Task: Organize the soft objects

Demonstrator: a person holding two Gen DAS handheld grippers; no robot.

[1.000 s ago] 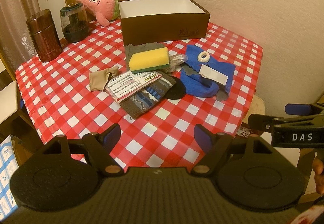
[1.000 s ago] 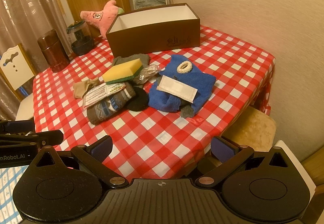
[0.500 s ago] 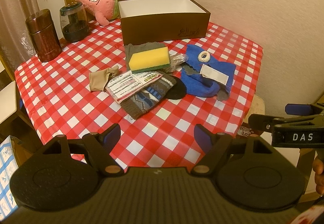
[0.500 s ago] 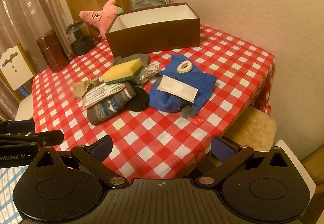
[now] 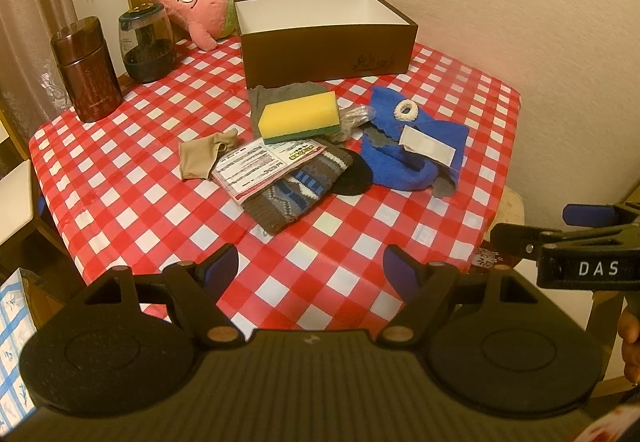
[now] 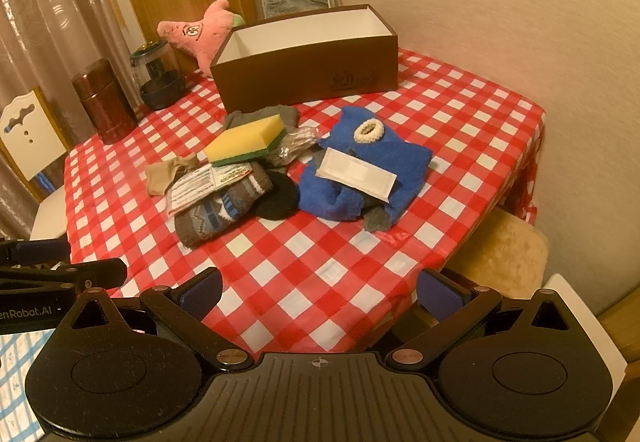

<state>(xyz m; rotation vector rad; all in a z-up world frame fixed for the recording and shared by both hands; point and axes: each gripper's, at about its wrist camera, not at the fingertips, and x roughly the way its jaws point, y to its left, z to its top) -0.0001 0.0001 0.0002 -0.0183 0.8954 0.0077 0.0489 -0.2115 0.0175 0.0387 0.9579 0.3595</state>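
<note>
A table draped in a red-and-white checked cloth (image 5: 132, 178) stood against a cream wall, with an open brown box (image 5: 326, 38), white inside and empty, at its far side. In front of the box lay a loose pile of soft things: a yellow sponge with a green base (image 5: 299, 117) resting on a grey cloth (image 5: 272, 94), a beige stocking (image 5: 204, 158), a printed packet (image 5: 268, 166) on top of a patterned knit sock (image 5: 296, 194), a black round pad (image 5: 354, 178), and a blue fleece cloth (image 6: 380, 158) carrying a cream hair scrunchie (image 6: 368, 130) and a white sachet (image 6: 356, 175). A pink star plush (image 5: 196, 10) leaned behind the box beside a glass jar (image 5: 147, 42) and a brown canister (image 5: 86, 68). The left gripper (image 5: 310, 268) and the right gripper (image 6: 318, 292) hovered over the table's near edge, each with fingers spread wide and holding nothing, well apart from the pile.
</note>
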